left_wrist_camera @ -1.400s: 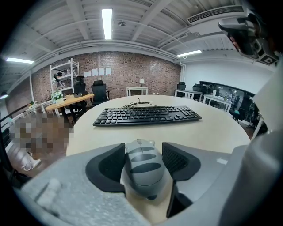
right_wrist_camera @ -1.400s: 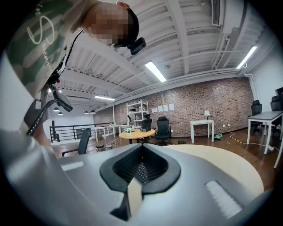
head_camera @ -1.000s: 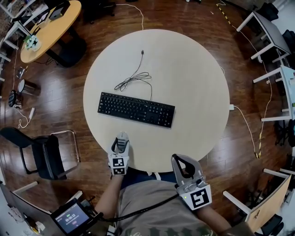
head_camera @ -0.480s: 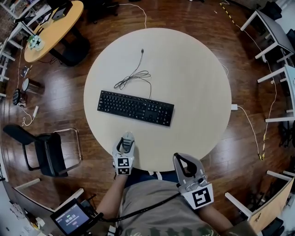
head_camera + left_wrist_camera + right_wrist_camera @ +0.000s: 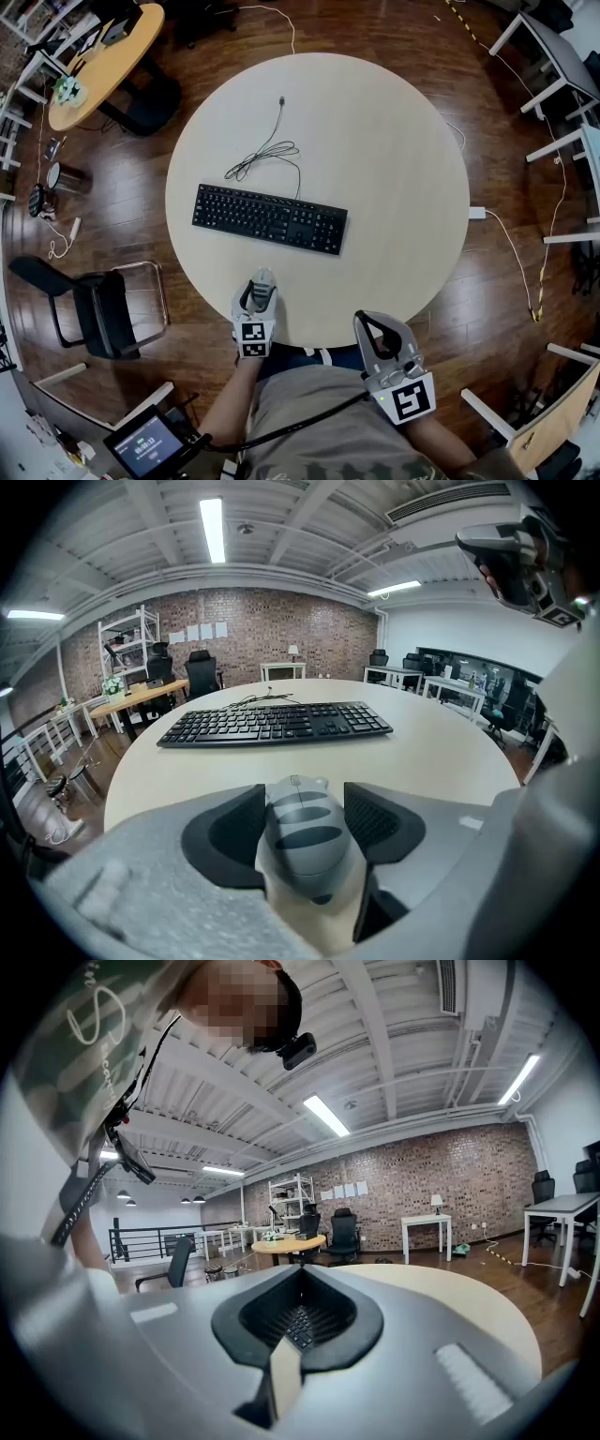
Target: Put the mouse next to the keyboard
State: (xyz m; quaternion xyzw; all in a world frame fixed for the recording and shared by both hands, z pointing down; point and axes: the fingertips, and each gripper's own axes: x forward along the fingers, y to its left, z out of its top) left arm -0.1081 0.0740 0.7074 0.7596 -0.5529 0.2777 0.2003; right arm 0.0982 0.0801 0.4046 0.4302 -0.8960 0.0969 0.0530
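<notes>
A grey striped mouse point(image 5: 302, 825) sits between the two black pads of my left gripper point(image 5: 300, 819), which is shut on it. In the head view that gripper point(image 5: 260, 283) hovers over the near edge of the round beige table point(image 5: 403, 169), with the mouse point(image 5: 255, 293) just showing. The black keyboard point(image 5: 269, 217) lies flat a short way beyond it, also seen ahead in the left gripper view point(image 5: 277, 722). My right gripper point(image 5: 372, 325) is held off the table near the person's body, shut with nothing in it point(image 5: 298, 1277).
The keyboard's black cable point(image 5: 262, 155) lies coiled behind it. An orange table point(image 5: 98, 56) stands far left, a black chair point(image 5: 94, 309) near left. White desks point(image 5: 553, 66) stand at the right. A white cable point(image 5: 511, 253) runs over the wood floor.
My left gripper with the mouse has drifted slightly right and forward over the table's near edge. The right gripper has stayed put.
</notes>
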